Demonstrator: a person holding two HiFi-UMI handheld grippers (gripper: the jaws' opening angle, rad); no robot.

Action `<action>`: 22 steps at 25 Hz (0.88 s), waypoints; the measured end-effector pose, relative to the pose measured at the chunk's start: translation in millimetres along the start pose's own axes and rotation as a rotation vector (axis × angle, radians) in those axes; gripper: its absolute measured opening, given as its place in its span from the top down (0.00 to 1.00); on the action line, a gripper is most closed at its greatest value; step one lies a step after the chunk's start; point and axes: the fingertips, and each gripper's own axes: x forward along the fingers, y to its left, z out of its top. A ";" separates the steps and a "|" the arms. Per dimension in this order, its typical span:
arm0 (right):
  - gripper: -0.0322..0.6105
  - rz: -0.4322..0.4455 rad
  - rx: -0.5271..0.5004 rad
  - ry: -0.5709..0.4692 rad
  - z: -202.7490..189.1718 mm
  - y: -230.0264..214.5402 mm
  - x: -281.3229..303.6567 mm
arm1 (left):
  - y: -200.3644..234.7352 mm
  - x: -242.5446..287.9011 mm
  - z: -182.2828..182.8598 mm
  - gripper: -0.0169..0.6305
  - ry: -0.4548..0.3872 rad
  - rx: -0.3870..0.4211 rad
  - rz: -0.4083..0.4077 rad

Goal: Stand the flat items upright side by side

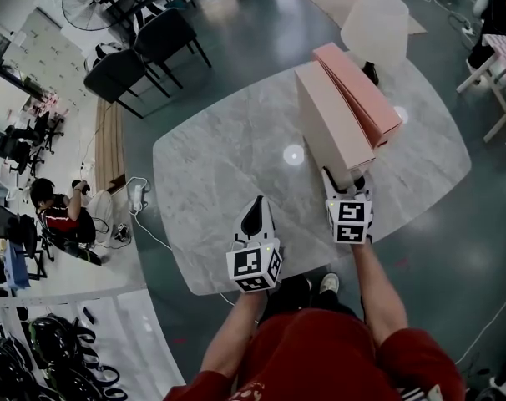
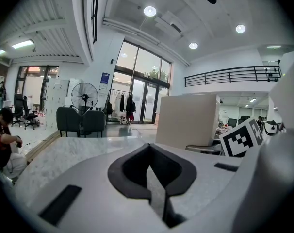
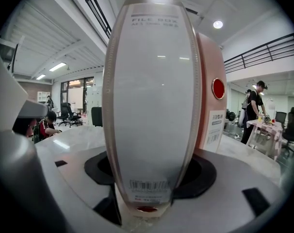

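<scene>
The right tongs (image 1: 346, 180) pinch the near end of the pale box (image 1: 332, 124), which stands upright on the table (image 1: 220, 182) beside the pinker box (image 1: 363, 90). This looks like the final settling, so the next move calls for a release without tipping. The left tongs (image 1: 255, 214) are pressed together and empty. Whether the pale box's base sits flat is hidden.

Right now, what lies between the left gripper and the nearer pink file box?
Nothing: only bare marble tabletop separates the left gripper from the nearer file box, as the head view shows.
</scene>
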 end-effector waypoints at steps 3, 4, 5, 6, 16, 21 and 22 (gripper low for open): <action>0.50 0.007 -0.002 0.009 -0.1 -1.6 5.7 | 1.4 -0.1 -1.0 0.97 0.001 0.000 0.001; 0.50 0.008 -0.003 0.012 -0.6 -1.9 7.3 | 1.7 -0.3 -1.9 0.97 0.002 0.000 0.001; 0.50 0.009 -0.004 0.014 -0.8 -2.0 8.5 | 1.7 -0.6 -3.1 0.97 0.003 0.000 0.000; 0.50 0.010 -0.005 0.015 -1.0 -2.3 9.7 | 1.4 -0.9 -4.2 0.97 0.004 0.000 0.000; 0.50 0.017 -0.014 0.022 6.2 -2.1 25.6 | 3.2 -3.0 -5.7 0.97 0.008 -0.002 0.004; 0.49 0.017 -0.012 0.022 6.9 -0.8 27.9 | 4.2 -3.4 -5.6 0.97 0.006 -0.002 0.007; 0.49 0.014 -0.014 0.024 6.2 -1.3 27.8 | 4.0 -3.5 -5.9 0.97 0.007 -0.002 0.007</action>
